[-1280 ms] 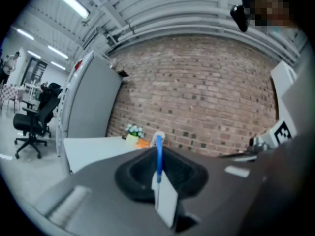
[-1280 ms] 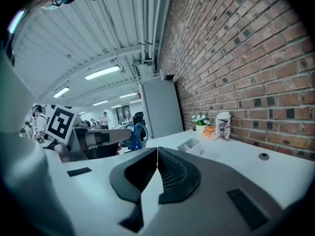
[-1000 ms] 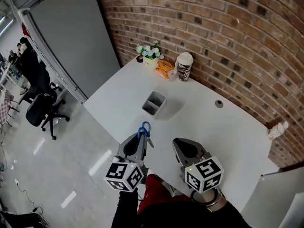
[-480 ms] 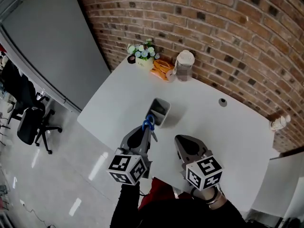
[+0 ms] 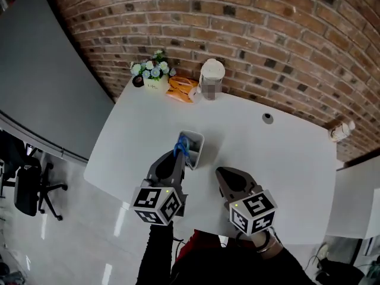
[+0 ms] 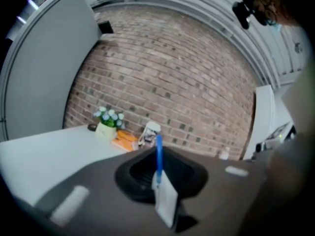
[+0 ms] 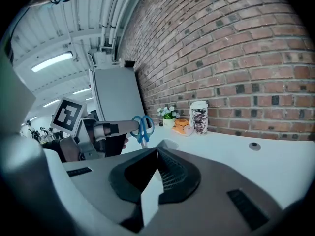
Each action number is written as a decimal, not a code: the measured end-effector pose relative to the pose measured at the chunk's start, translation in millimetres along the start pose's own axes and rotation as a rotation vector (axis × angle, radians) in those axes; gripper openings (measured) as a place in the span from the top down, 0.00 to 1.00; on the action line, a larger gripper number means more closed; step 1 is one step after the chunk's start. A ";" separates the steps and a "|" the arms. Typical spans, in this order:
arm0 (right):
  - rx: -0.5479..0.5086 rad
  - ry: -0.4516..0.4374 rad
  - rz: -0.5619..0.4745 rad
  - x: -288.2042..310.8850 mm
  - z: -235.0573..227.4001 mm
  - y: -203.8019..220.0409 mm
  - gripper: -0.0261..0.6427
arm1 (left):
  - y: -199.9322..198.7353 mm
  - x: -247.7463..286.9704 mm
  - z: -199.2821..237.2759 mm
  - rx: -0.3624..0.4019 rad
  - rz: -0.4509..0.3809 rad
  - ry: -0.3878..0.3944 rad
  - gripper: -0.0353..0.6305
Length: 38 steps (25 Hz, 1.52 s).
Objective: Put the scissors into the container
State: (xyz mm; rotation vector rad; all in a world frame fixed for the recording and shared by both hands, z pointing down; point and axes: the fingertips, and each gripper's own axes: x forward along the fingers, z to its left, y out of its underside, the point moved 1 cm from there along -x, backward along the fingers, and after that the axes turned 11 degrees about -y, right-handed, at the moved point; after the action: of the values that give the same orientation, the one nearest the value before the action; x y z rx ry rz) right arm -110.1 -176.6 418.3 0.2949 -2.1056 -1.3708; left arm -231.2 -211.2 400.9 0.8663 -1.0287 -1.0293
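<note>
Since a second ago the left gripper (image 5: 177, 157) has carried the scissors (image 5: 181, 145) forward from the worktop's (image 5: 279, 159) near edge to just above the container (image 5: 198, 140), which stands near that edge, leftward. Its fingers clamp narrowly on the scissors, blue handles past the tips. The right gripper (image 5: 221, 176) hovers alongside, fingers together, empty.

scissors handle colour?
Blue handles on the scissors; clearest in the right gripper view.
</note>
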 end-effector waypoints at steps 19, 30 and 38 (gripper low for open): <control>0.072 0.109 0.064 35.5 -18.5 13.1 0.95 | 38.8 50.2 26.5 -0.010 0.136 0.093 0.91; 0.087 0.094 0.112 56.3 -23.0 24.4 0.95 | 49.7 56.1 35.3 -0.007 0.170 0.091 0.91; 0.108 0.095 0.161 67.9 -33.8 39.8 0.95 | 53.4 62.5 38.2 -0.012 0.179 0.067 0.90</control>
State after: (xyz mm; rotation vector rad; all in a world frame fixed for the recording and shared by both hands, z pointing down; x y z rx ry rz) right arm -138.6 -217.5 487.9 0.2244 -2.0798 -1.1307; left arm -243.3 -258.7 477.2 0.7791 -1.0232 -0.8492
